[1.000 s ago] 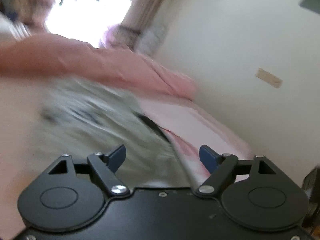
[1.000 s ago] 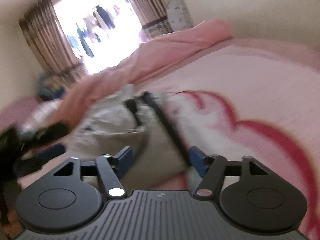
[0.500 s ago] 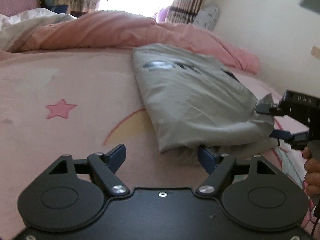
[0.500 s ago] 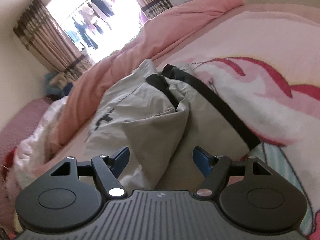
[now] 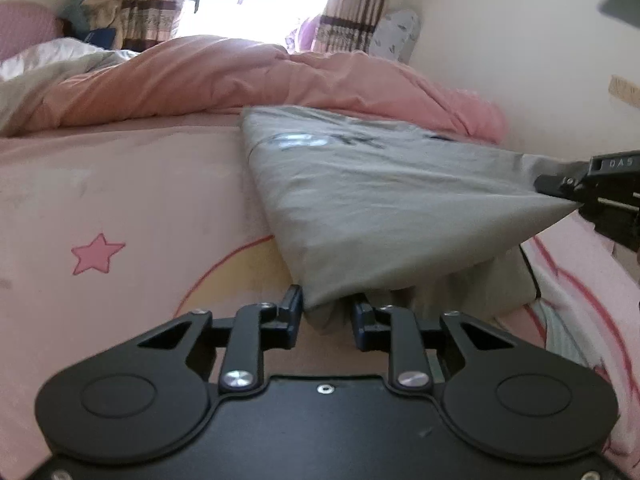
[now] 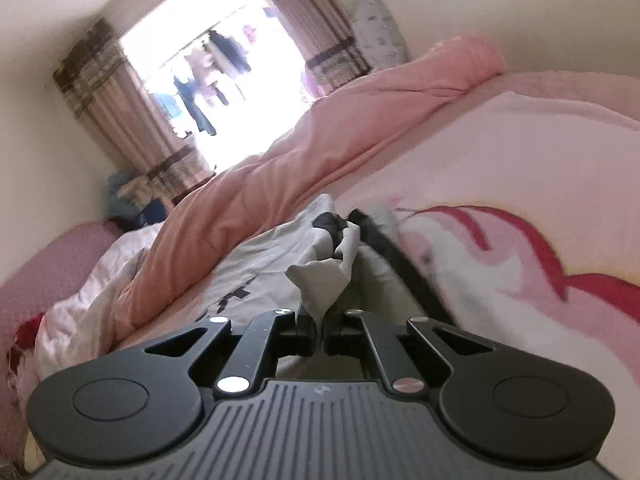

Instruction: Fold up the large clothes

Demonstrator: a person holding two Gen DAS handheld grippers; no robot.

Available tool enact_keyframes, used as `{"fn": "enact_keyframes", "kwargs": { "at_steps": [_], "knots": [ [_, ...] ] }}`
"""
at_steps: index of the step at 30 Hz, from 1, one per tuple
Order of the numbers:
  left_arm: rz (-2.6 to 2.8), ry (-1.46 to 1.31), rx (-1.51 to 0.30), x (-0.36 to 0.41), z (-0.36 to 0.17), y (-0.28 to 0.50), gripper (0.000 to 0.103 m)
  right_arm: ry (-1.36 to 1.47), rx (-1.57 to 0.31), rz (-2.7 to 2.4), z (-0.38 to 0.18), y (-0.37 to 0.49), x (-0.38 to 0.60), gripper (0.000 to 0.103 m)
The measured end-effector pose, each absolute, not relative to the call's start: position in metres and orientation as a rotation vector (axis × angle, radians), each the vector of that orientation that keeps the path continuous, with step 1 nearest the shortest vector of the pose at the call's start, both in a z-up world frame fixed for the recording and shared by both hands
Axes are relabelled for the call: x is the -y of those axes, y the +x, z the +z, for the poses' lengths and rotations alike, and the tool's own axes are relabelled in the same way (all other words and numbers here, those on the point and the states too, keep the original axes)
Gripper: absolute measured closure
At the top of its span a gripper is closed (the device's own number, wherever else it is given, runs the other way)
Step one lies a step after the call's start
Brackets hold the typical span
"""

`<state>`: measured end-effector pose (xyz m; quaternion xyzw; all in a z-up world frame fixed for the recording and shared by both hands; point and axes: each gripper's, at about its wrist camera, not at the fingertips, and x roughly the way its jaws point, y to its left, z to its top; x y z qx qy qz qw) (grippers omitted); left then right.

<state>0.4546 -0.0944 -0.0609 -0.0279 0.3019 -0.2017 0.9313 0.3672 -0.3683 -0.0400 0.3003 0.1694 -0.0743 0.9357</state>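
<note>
Right gripper (image 6: 319,334) now clamped on grey shirt (image 5: 380,200) corner, lifted; left gripper (image 5: 326,316) closing around near corner.

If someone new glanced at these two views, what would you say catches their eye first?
Probably the grey garment on the pink bedsheet, its right corner pulled taut off the bed by the shut right gripper. Next, the left gripper closing around the garment's near corner. Behind, a rumpled pink duvet lies below the glaring window.

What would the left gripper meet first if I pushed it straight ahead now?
The grey garment: its near corner already sits between the closing jaws of the left gripper, so going on would likely just bunch the fabric; depth is hard to judge.
</note>
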Motion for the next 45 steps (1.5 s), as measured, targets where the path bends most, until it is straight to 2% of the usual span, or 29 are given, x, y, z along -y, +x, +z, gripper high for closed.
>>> {"fn": "enact_keyframes", "kwargs": {
  "at_steps": [5,6,7,10,13,15,16,17,18,19,20,25,32,37,38,39,40,41,42,45],
  "knots": [
    [-0.415,-0.028,-0.638,0.096,-0.075,0.456,0.073,0.714,-0.442,-0.163,-0.107,0.376,0.398,0.1],
    [-0.41,-0.036,-0.652,0.093,-0.079,0.458,0.071,0.719,-0.446,-0.161,-0.115,0.376,0.397,0.1],
    [-0.402,-0.043,-0.658,0.088,-0.083,0.46,0.063,0.724,-0.443,-0.157,-0.121,0.376,0.396,0.1],
    [-0.404,-0.067,-0.675,0.074,-0.092,0.464,0.058,0.67,-0.453,-0.154,-0.121,0.373,0.386,0.099],
    [-0.422,-0.094,-0.694,0.066,-0.089,0.464,0.059,0.603,-0.475,-0.144,-0.11,0.37,0.384,0.096],
    [-0.44,-0.082,-0.727,0.062,-0.082,0.459,0.061,0.58,-0.491,-0.133,-0.103,0.367,0.386,0.087],
    [-0.444,-0.054,-0.731,0.058,-0.077,0.454,0.061,0.56,-0.509,-0.117,-0.097,0.364,0.389,0.077],
    [-0.446,-0.023,-0.724,0.053,-0.071,0.449,0.057,0.548,-0.52,-0.107,-0.09,0.361,0.392,0.066],
    [-0.449,-0.002,-0.712,0.046,-0.065,0.444,0.056,0.539,-0.523,-0.111,-0.083,0.363,0.398,0.06],
    [-0.45,0.007,-0.693,0.037,-0.058,0.442,0.056,0.524,-0.508,-0.124,-0.074,0.359,0.401,0.049],
    [-0.441,0.007,-0.678,0.029,-0.051,0.444,0.053,0.505,-0.477,-0.129,-0.063,0.357,0.404,0.045],
    [-0.396,-0.094,-0.643,0.015,-0.031,0.502,0.051,0.425,-0.375,-0.07,-0.022,0.396,0.409,0.04],
    [-0.431,-0.482,-0.743,0.012,-0.057,0.609,0.051,0.358,-0.476,0.006,-0.011,0.506,0.401,0.036],
    [-0.466,-0.585,-0.749,0.012,-0.069,0.634,0.047,0.378,-0.552,-0.065,-0.033,0.545,0.403,0.036],
    [-0.476,-0.595,-0.752,0.014,-0.07,0.636,0.047,0.402,-0.561,-0.058,-0.037,0.548,0.404,0.04],
    [-0.486,-0.602,-0.752,0.015,-0.071,0.638,0.047,0.42,-0.559,-0.049,-0.039,0.553,0.403,0.052],
    [-0.496,-0.602,-0.749,0.02,-0.07,0.64,0.049,0.43,-0.546,-0.061,-0.039,0.55,0.402,0.071],
    [-0.514,-0.604,-0.742,0.021,-0.07,0.641,0.058,0.423,-0.529,-0.051,-0.037,0.546,0.401,0.082],
    [-0.544,-0.609,-0.727,0.024,-0.068,0.64,0.059,0.415,-0.512,-0.039,-0.034,0.545,0.4,0.086],
    [-0.583,-0.564,-0.663,0.035,-0.059,0.634,0.059,0.358,-0.449,-0.077,-0.019,0.526,0.394,0.09]
  ]
}}
